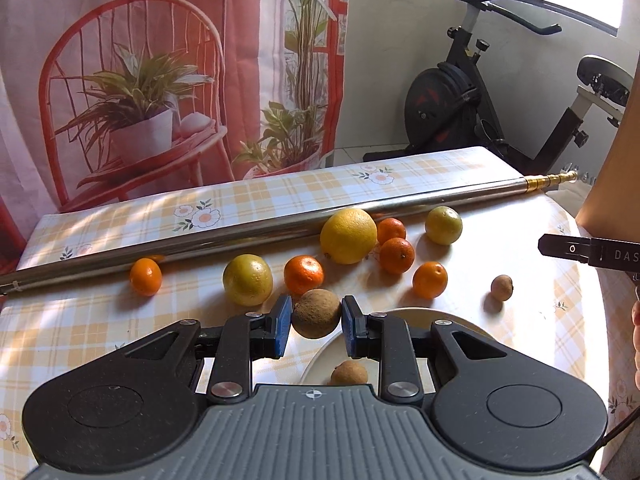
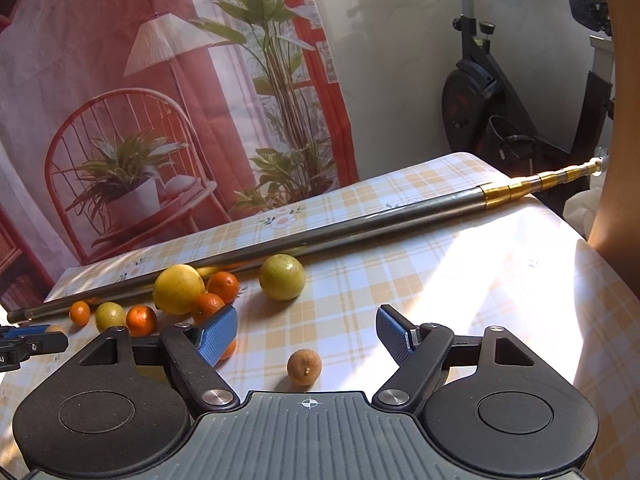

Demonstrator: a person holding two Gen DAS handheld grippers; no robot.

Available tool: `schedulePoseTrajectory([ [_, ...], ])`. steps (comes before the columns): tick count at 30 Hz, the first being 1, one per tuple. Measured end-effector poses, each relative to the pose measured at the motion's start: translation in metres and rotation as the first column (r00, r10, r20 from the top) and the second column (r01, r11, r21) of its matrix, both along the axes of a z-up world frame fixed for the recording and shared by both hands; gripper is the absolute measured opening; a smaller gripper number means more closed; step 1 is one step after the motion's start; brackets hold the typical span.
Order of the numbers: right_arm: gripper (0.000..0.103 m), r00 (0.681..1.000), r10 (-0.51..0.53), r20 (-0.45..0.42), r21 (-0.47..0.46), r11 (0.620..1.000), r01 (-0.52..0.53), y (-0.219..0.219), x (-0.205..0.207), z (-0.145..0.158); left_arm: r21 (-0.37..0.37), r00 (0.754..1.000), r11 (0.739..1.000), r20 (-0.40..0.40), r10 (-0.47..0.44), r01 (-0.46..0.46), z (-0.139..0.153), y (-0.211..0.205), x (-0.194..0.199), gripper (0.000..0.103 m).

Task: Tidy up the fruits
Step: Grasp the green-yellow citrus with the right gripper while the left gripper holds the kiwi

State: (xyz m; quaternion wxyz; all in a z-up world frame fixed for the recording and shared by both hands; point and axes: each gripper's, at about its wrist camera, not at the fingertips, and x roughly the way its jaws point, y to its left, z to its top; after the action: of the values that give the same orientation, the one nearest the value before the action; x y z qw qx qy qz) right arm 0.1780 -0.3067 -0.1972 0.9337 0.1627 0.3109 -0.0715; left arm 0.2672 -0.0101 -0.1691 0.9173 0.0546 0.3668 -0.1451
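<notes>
The left gripper (image 1: 316,322), a black two-finger tool with blue ribbed pads, is clenched on a round brown rough-skinned fruit (image 1: 316,319), holding it off the surface above the far edge of a white round plate (image 1: 404,314). A second small brown fruit (image 1: 349,374) lies on that plate, directly below the fingers. The right gripper (image 2: 307,334) is released, its blue pads (image 2: 218,334) spread wide, and a third small brown fruit (image 2: 304,367) rests on the yellow-and-white checked tablecloth (image 2: 440,272) between and just ahead of them. Farther back on the cloth lie a large yellow citrus fruit (image 1: 348,235), two yellow-green round fruits (image 1: 247,279) (image 1: 443,225) and five small orange tangerines, one of them (image 1: 145,276) at the far left. The large yellow fruit touches a long silver metal pole with a gold telescopic tip (image 1: 240,236), which lies across the table behind the fruit row.
</notes>
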Motion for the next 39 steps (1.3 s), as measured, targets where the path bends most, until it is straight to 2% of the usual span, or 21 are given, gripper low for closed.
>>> schedulePoseTrajectory([
  [5, 0.071, 1.0, 0.006, -0.006, -0.015, 1.0, -0.006, 0.012, -0.004, 0.01, -0.022, 0.998, 0.999, 0.035, 0.045, -0.044, 0.006, 0.015, -0.021, 0.028],
  [9, 0.07, 1.0, 0.022, -0.013, -0.047, 0.999, -0.022, 0.019, -0.007, 0.016, -0.054, 0.997, 0.996, 0.033, 0.069, -0.067, 0.002, 0.025, -0.032, 0.028],
  [14, 0.061, 0.999, 0.045, -0.014, -0.108, 0.993, -0.046, 0.026, -0.01, 0.024, -0.074, 0.996, 0.994, 0.032, 0.086, -0.084, -0.001, 0.027, -0.036, 0.028],
  [25, 0.054, 0.998, 0.025, 0.057, -0.152, 0.988, -0.016, 0.003, 0.014, 0.048, -0.114, 0.988, 0.985, 0.078, 0.137, -0.128, 0.006, 0.032, -0.033, 0.028],
  [27, 0.054, 0.998, 0.044, 0.047, -0.16, 0.986, -0.036, 0.001, 0.029, 0.043, -0.119, 0.986, 0.983, 0.072, 0.151, -0.142, 0.004, 0.032, -0.03, 0.028],
  [32, 0.051, 0.993, 0.102, -0.056, -0.192, 0.975, -0.111, 0.002, 0.073, 0.022, -0.125, 0.985, 0.98, 0.06, 0.161, -0.153, 0.0, 0.033, -0.026, 0.028],
  [39, 0.047, 0.975, 0.175, -0.14, -0.109, 0.975, -0.191, 0.009, 0.123, -0.016, -0.107, 0.984, 0.98, 0.054, 0.172, -0.166, -0.002, 0.035, -0.023, 0.028],
])
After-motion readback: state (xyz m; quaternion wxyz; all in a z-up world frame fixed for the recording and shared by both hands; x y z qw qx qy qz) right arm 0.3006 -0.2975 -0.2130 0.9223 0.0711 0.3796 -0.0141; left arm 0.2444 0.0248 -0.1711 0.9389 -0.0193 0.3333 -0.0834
